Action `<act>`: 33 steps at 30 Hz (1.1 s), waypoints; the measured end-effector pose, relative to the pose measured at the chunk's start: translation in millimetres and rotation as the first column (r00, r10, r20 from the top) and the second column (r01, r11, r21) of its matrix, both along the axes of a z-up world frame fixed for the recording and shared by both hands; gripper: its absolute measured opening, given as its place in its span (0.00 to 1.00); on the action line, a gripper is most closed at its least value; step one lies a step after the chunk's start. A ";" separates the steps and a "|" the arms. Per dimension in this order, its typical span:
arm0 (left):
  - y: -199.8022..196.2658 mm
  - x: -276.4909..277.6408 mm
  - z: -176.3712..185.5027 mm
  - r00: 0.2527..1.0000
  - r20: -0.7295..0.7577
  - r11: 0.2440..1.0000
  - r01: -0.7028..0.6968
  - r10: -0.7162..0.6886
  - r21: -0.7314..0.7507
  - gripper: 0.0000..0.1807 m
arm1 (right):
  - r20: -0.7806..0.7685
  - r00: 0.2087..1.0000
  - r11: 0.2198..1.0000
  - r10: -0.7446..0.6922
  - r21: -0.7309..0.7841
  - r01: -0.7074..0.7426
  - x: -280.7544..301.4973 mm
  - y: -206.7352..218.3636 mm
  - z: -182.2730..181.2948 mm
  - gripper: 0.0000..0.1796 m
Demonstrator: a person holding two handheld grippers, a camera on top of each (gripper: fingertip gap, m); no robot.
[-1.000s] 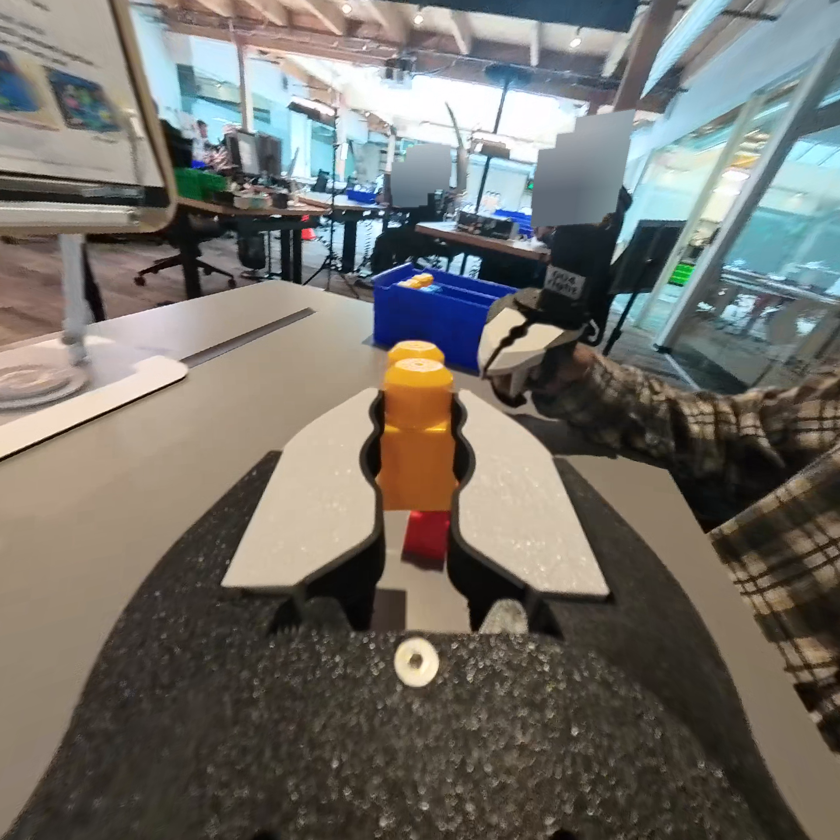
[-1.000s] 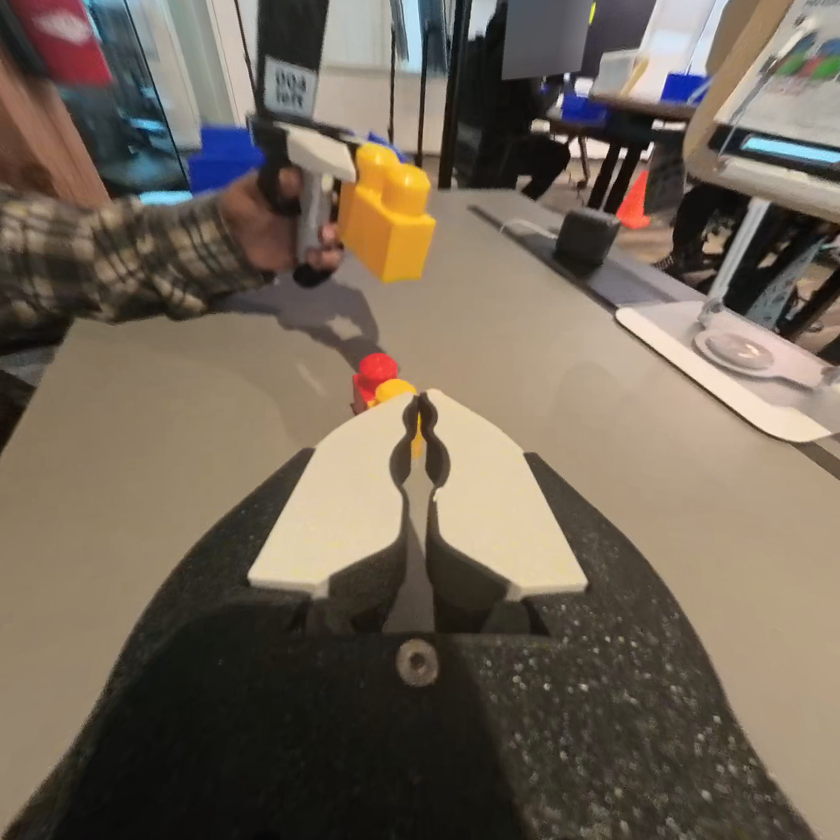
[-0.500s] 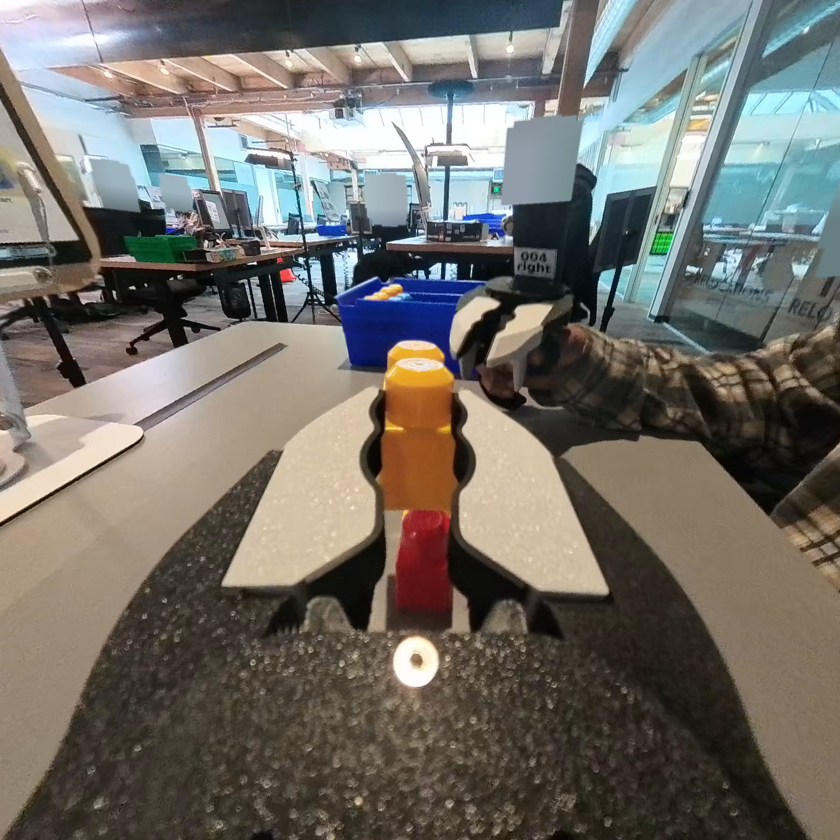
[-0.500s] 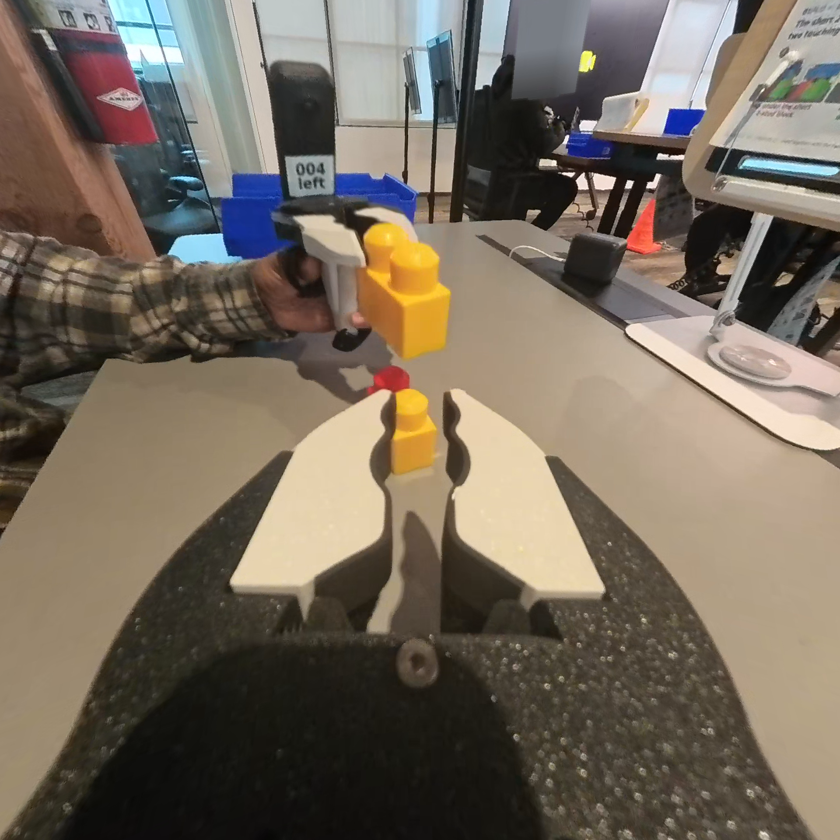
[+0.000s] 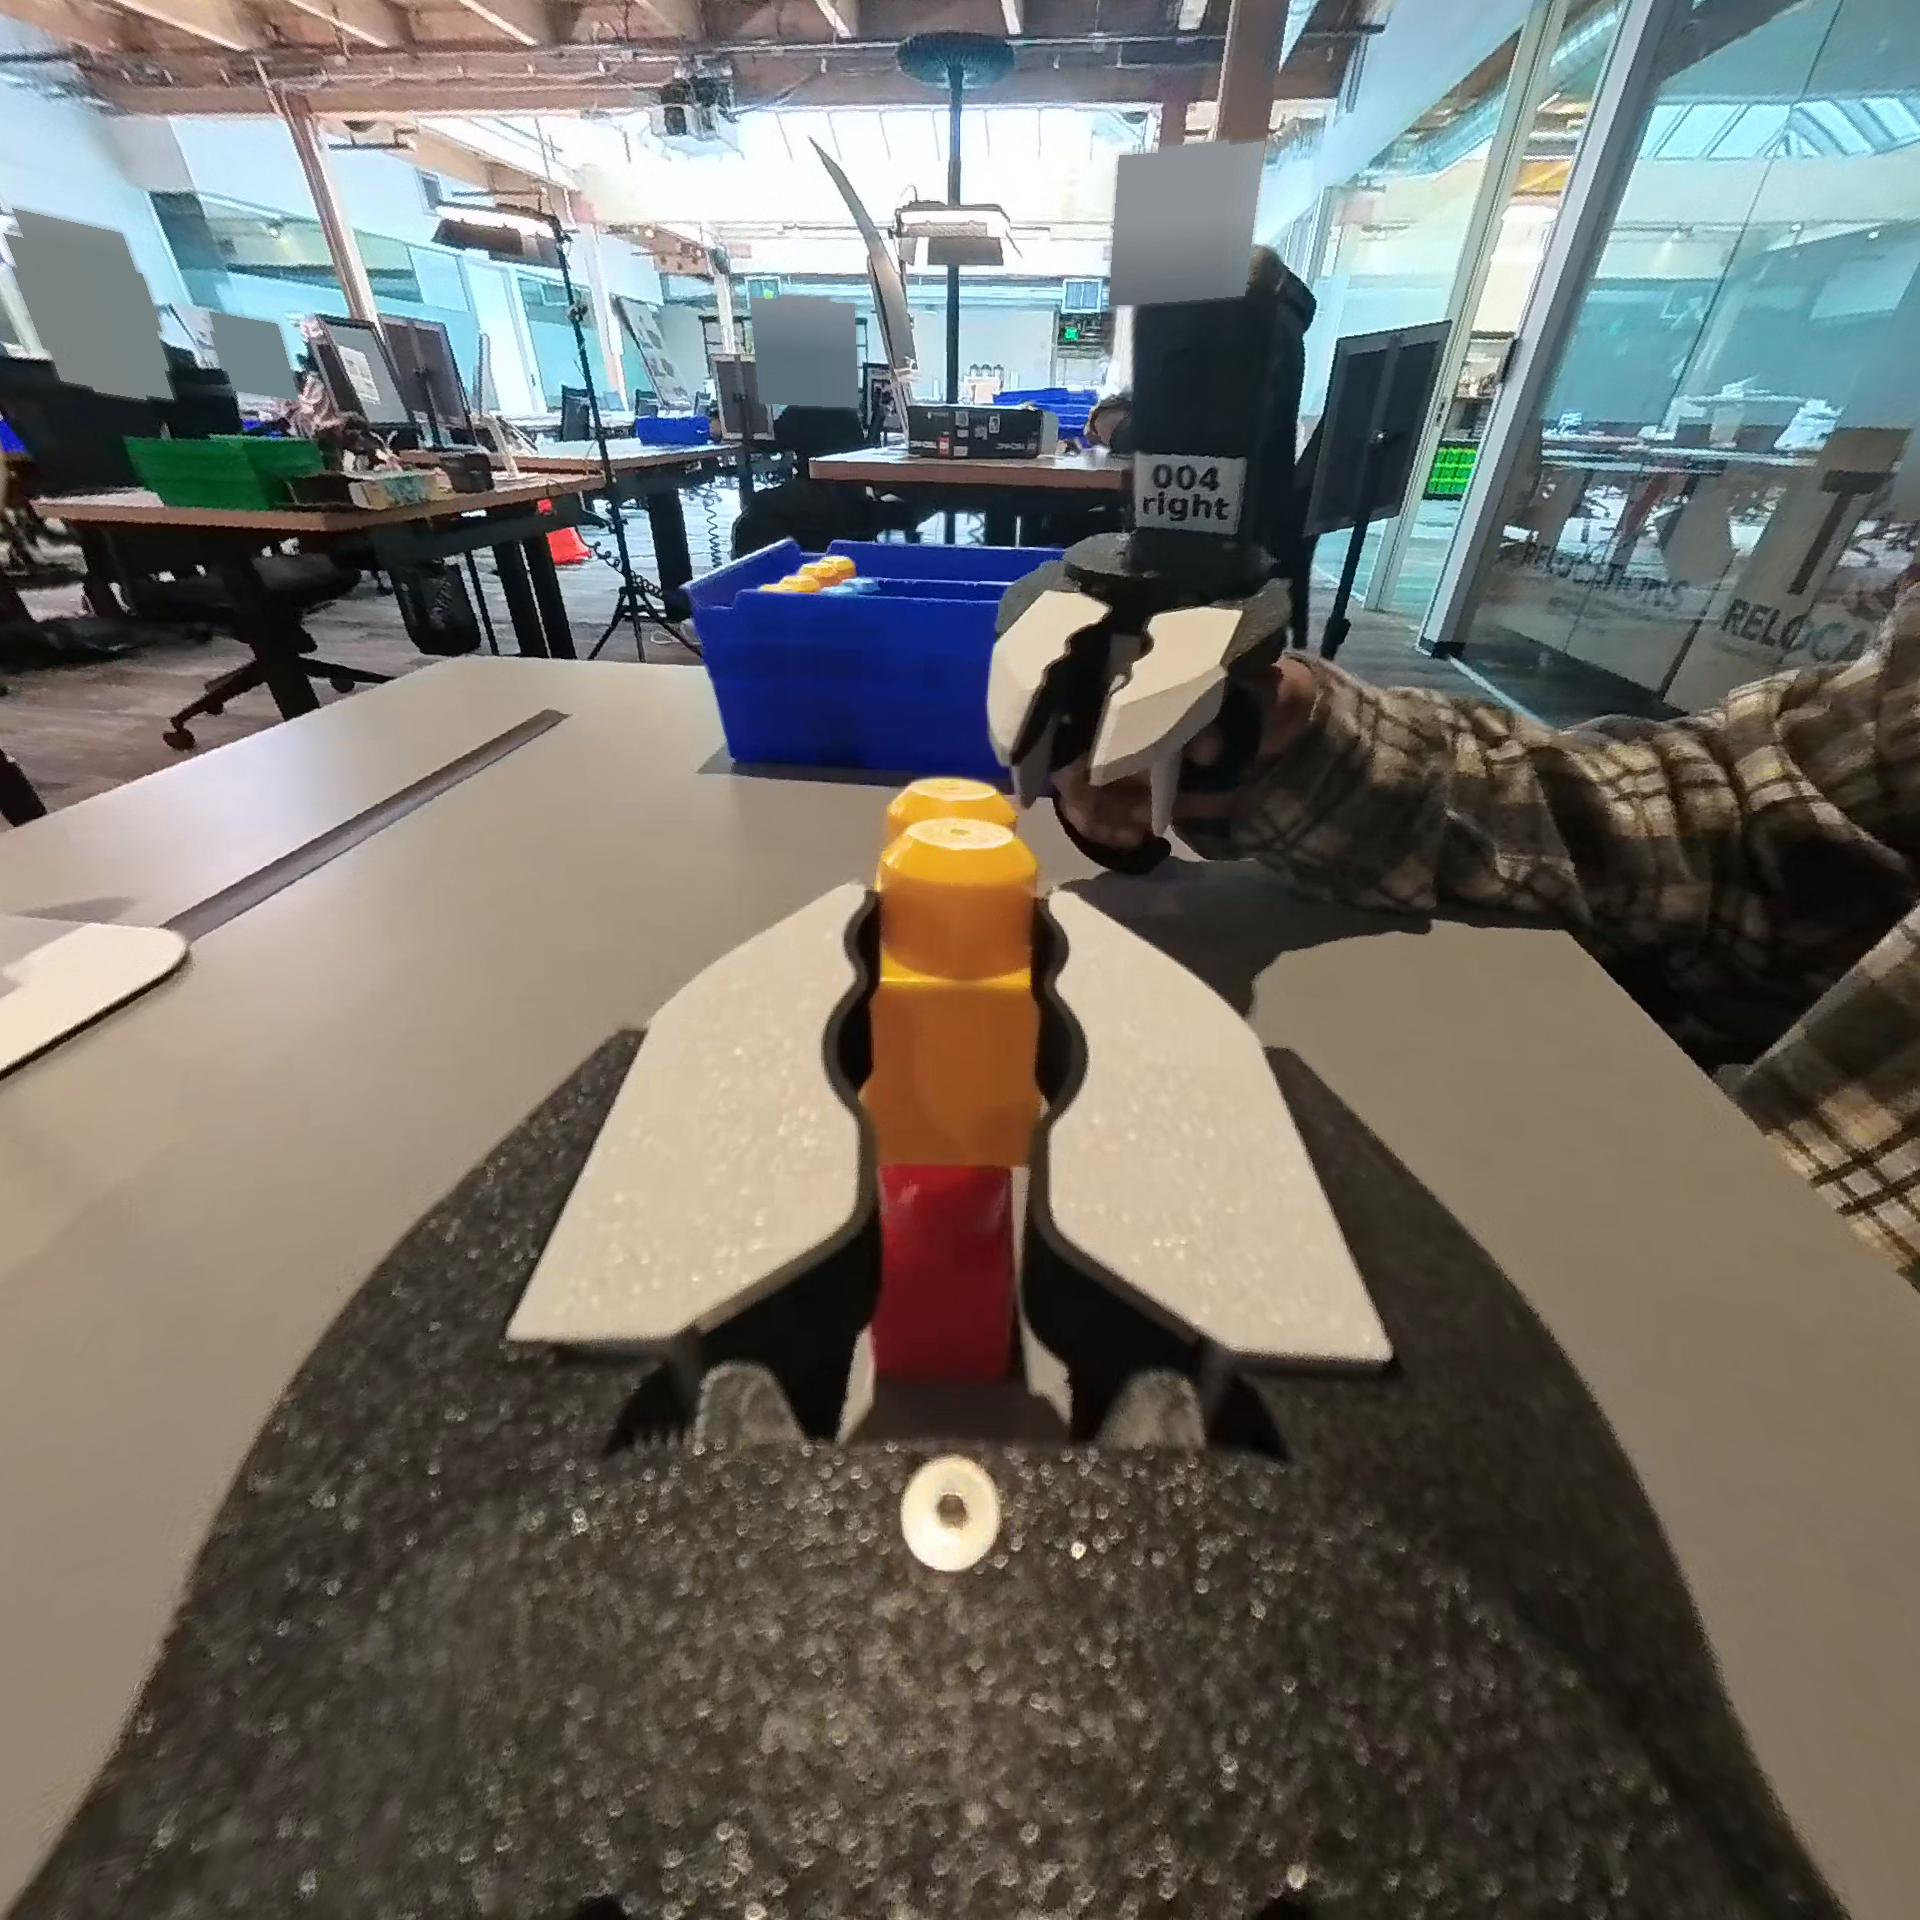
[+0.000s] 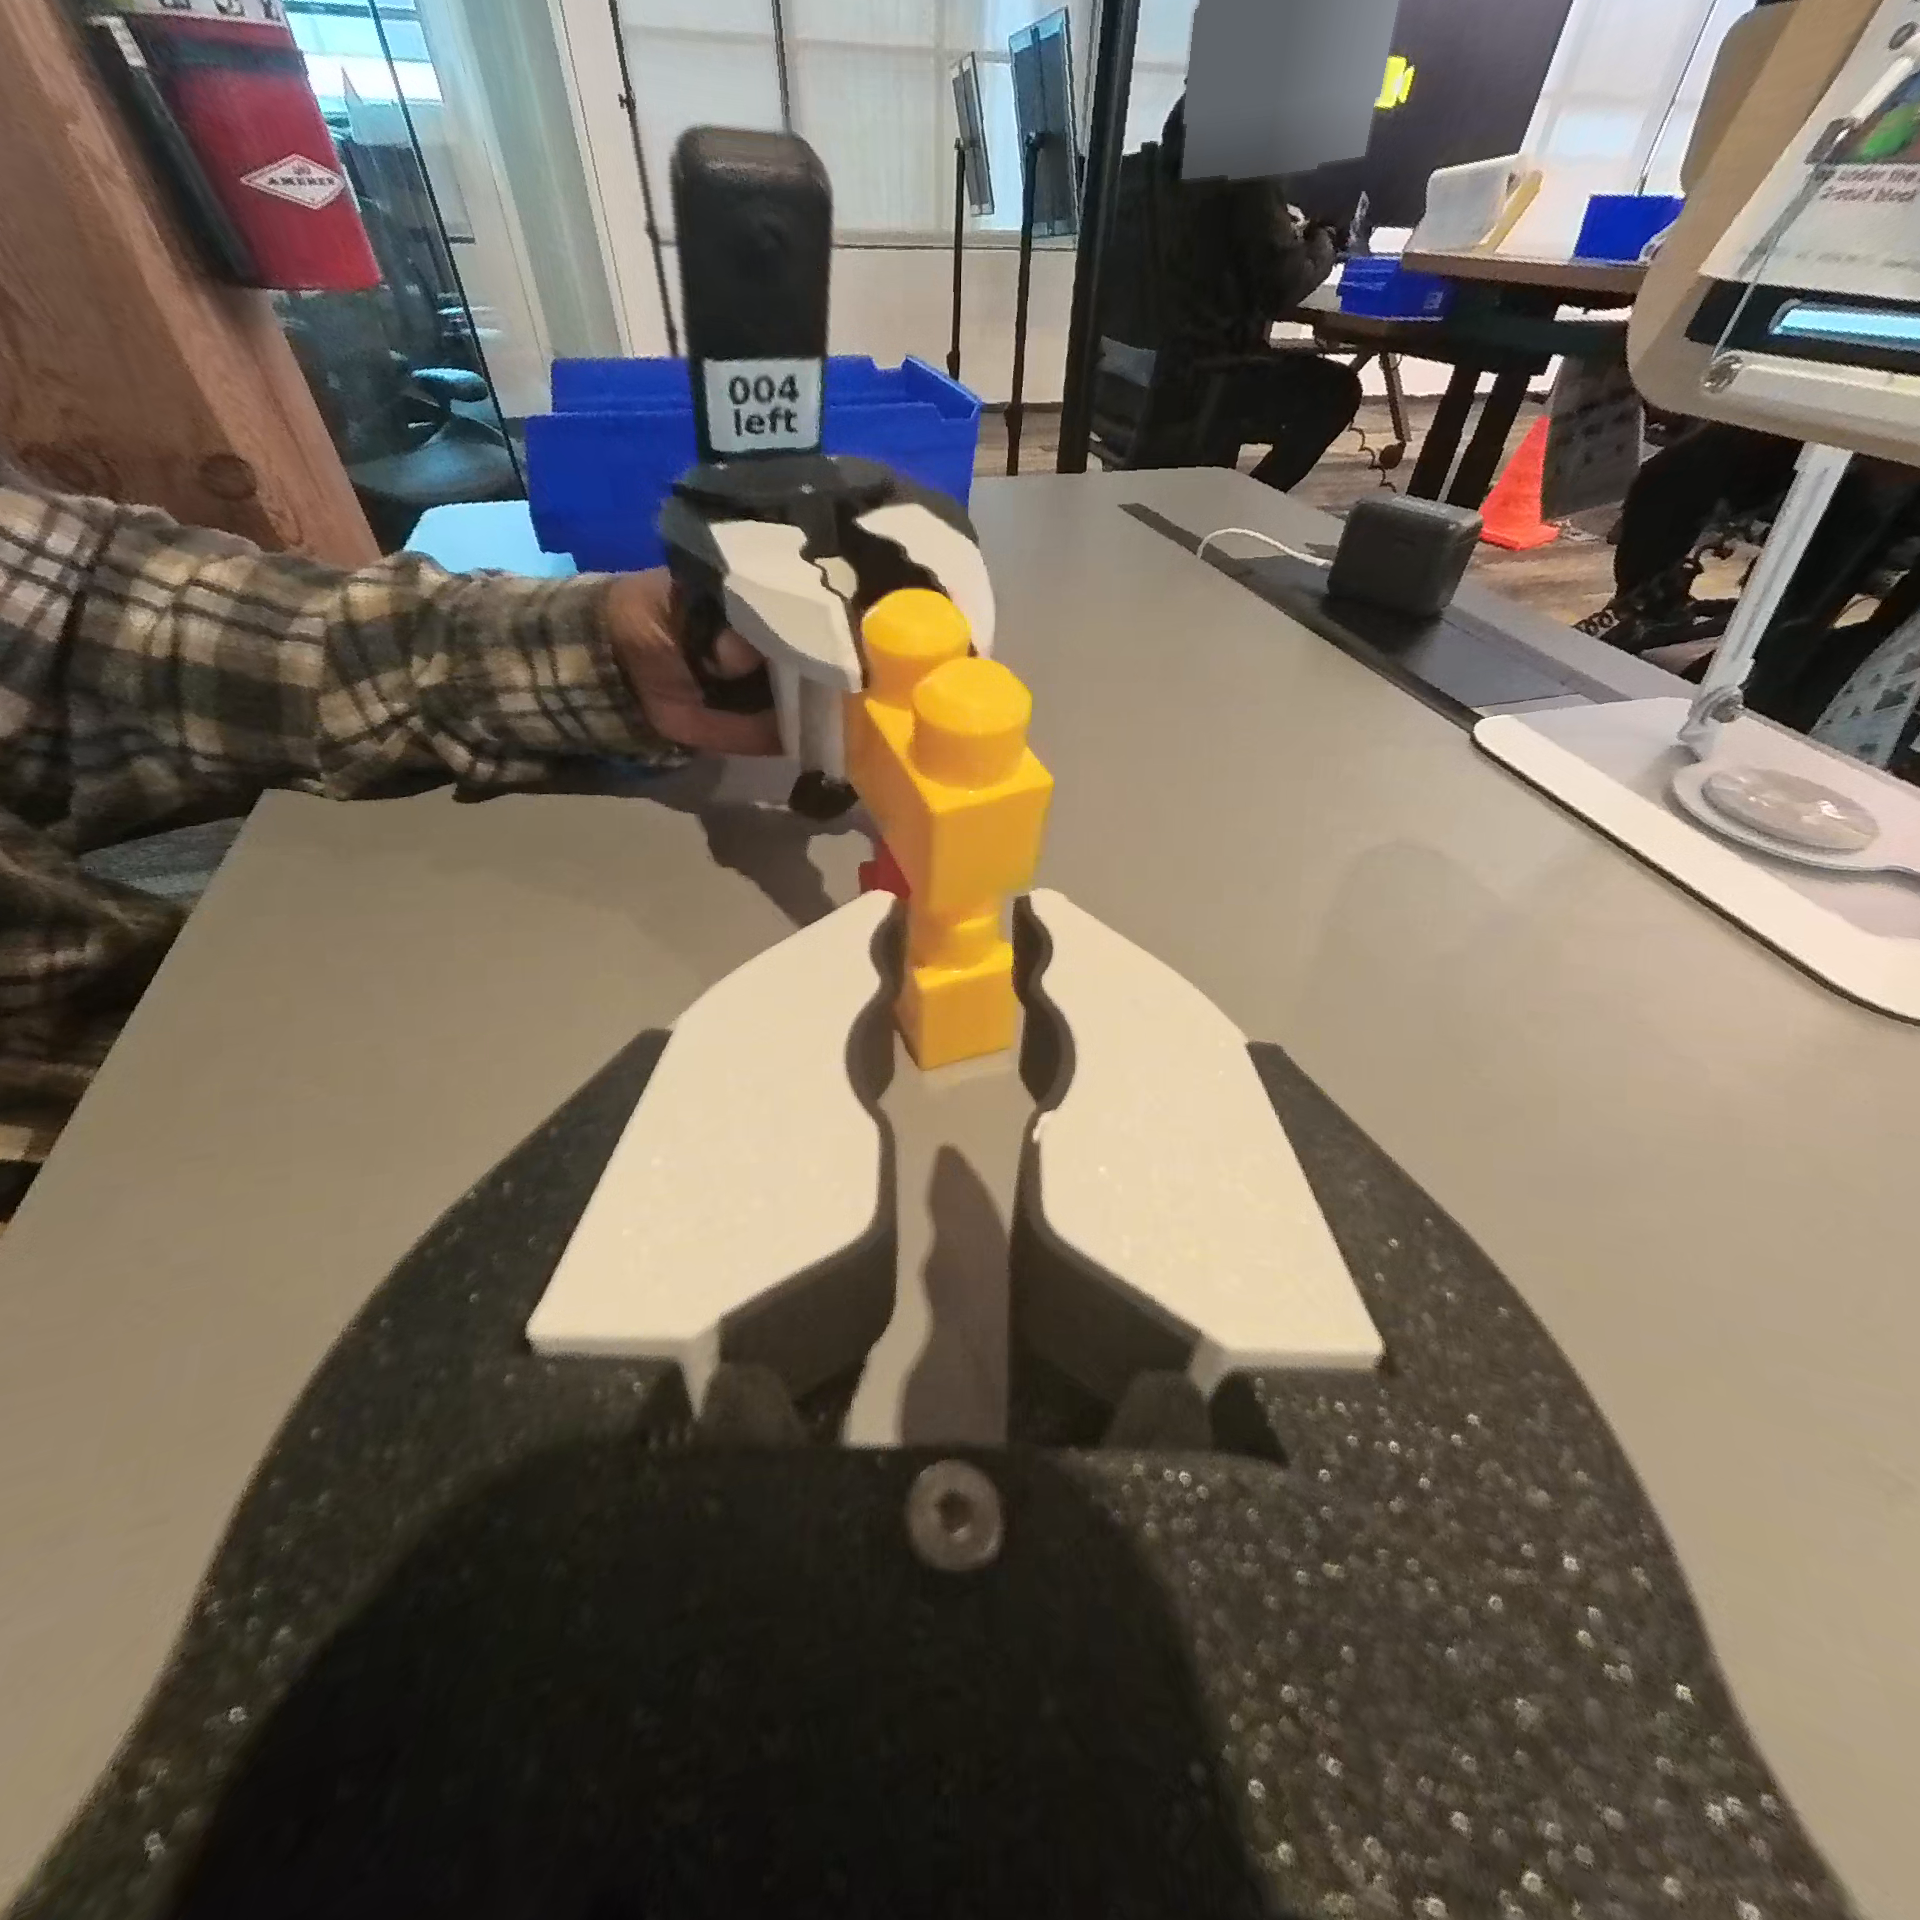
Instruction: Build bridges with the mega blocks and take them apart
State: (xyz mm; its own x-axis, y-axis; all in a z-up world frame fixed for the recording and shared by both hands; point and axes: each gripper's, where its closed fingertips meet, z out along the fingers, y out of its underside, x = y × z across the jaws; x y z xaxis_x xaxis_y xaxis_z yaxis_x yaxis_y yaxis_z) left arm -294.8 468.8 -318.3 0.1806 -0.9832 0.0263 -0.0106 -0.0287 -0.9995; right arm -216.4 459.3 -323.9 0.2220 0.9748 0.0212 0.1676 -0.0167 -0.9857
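Step in hand, bridge build: left gripper (image 5: 954,997) clamped on two-stud yellow block (image 6: 940,774), lowered across small yellow block (image 6: 958,992) and red block (image 5: 943,1273); whether it is fully seated cannot be told. Right gripper (image 6: 954,971), fingers parted, straddles the small yellow pier without gripping; next move likely a downward press, then release. Surface: grey table (image 6: 1299,935), blue bin (image 5: 862,665) at far edge; open-plan workshop with desks beyond

Left hand-held gripper (image 5: 954,1049) clamped, right hand-held gripper (image 6: 954,997) parted
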 end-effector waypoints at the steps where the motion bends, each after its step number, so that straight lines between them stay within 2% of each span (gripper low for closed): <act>1: 1.2 -0.9 -0.6 1.000 0.004 1.000 0.000 0.000 -0.010 0.15 | -0.002 1.000 1.000 0.001 -0.001 -0.001 0.1 -0.2 0.2 0.11; 13: 3.2 -2.6 -1.0 0.998 0.047 0.996 0.037 -0.033 -0.080 0.15 | 0.003 1.000 1.000 0.014 0.001 -0.014 -1.1 -2.3 -1.0 0.09; 33: 5.7 -5.6 -22.0 0.990 -0.133 0.993 0.035 -0.050 -0.112 0.15 | 0.022 0.999 0.999 0.039 0.009 -0.039 -4.4 -6.8 -4.5 0.07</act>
